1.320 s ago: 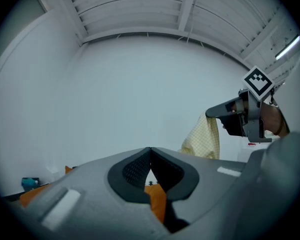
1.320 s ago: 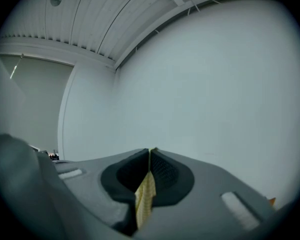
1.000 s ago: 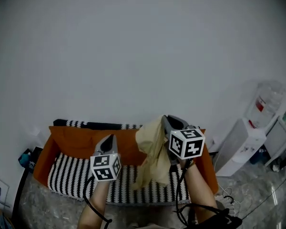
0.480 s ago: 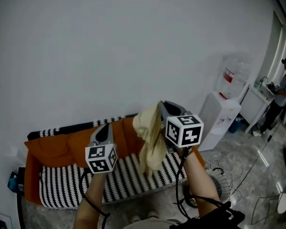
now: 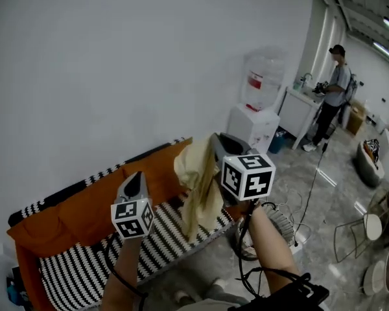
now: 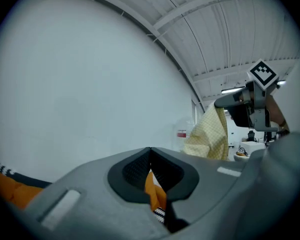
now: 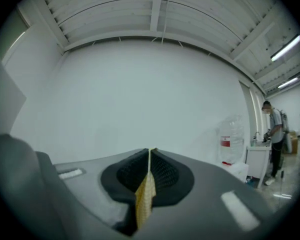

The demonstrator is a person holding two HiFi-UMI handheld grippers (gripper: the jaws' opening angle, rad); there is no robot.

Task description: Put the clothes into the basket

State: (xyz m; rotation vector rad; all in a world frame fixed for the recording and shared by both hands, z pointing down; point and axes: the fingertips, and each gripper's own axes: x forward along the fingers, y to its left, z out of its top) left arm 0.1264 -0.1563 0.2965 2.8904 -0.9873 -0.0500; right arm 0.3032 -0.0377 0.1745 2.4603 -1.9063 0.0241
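A pale yellow checked garment (image 5: pixel 198 186) hangs from my right gripper (image 5: pixel 215 138), which is shut on its top edge and held level in the air. The right gripper view has a strip of that cloth (image 7: pixel 146 196) pinched between the closed pads (image 7: pixel 162 171). My left gripper (image 5: pixel 135 177) is held level to its left, jaws shut and nothing in them. In the left gripper view the yellow garment (image 6: pixel 210 134) dangles under the right gripper (image 6: pixel 225 103). A round grey mesh container (image 5: pixel 275 225) stands on the floor by my right arm; whether it is the basket I cannot tell.
An orange sofa (image 5: pixel 84 206) with a black-and-white striped seat (image 5: pixel 78 271) lies below and to the left. A water dispenser (image 5: pixel 259 105) stands against the white wall. A person (image 5: pixel 334 89) stands at a counter far right. Cables cross the grey floor (image 5: pixel 324 199).
Both grippers have swung to the right together, the yellow garment still hanging from the right one. The sofa has slid down and left in view; the dispenser and the person are now nearer the middle.
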